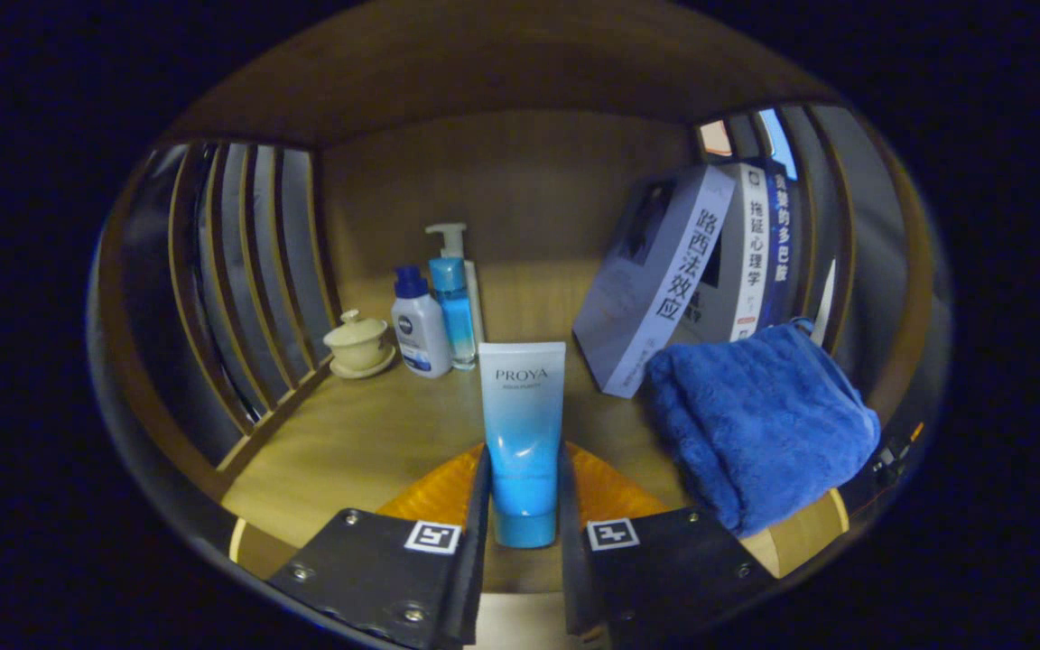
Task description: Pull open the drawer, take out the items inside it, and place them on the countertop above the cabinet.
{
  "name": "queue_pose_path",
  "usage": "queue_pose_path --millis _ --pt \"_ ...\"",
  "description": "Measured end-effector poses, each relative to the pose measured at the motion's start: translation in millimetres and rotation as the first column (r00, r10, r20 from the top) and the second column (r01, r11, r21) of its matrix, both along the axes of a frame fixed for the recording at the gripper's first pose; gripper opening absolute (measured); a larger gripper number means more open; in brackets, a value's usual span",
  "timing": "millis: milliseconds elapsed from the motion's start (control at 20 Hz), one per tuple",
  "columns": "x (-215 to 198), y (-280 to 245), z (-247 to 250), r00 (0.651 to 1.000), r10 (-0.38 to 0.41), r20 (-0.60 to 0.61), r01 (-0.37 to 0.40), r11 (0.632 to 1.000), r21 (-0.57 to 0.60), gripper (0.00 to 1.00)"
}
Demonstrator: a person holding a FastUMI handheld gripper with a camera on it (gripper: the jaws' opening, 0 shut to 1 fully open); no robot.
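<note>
While the jaws clamp a tube upright between them, cap down over the bench, it looks about to be stood there; a blue towel lies just beside them, with leaning books, bottles and a lidded cup beyond

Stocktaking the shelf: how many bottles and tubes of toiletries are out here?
3. A blue tube stands clamped between the tongs. A white bottle and a blue pump bottle stand together at the back, beside the lidded cup.
</note>
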State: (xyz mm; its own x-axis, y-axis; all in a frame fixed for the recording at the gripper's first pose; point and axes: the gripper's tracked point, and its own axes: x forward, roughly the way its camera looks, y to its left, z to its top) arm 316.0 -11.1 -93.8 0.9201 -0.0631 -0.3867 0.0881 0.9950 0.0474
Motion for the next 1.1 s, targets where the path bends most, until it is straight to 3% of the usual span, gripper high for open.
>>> queue_pose_path --millis 450,550,750,850,950,1100 --pt "24 -3 -21 1.0 -0.011 -0.001 0.011 1.0 0.011 0.37" --pt "21 -8 -20 1.0 -0.03 0.009 0.03 0.999 -0.017 0.41" --pt "6 -11 4 0.996 -0.045 0.071 0.049 0.998 -0.05 0.71" --pt "-7 -5 19 0.995 -0.022 0.101 0.028 0.998 -0.054 0.78" --pt "-27 -6 33 0.993 -0.015 0.117 0.024 0.997 -0.073 0.93" --pt "-60 -4 55 0.989 -0.009 0.147 0.022 0.996 -0.083 0.97"
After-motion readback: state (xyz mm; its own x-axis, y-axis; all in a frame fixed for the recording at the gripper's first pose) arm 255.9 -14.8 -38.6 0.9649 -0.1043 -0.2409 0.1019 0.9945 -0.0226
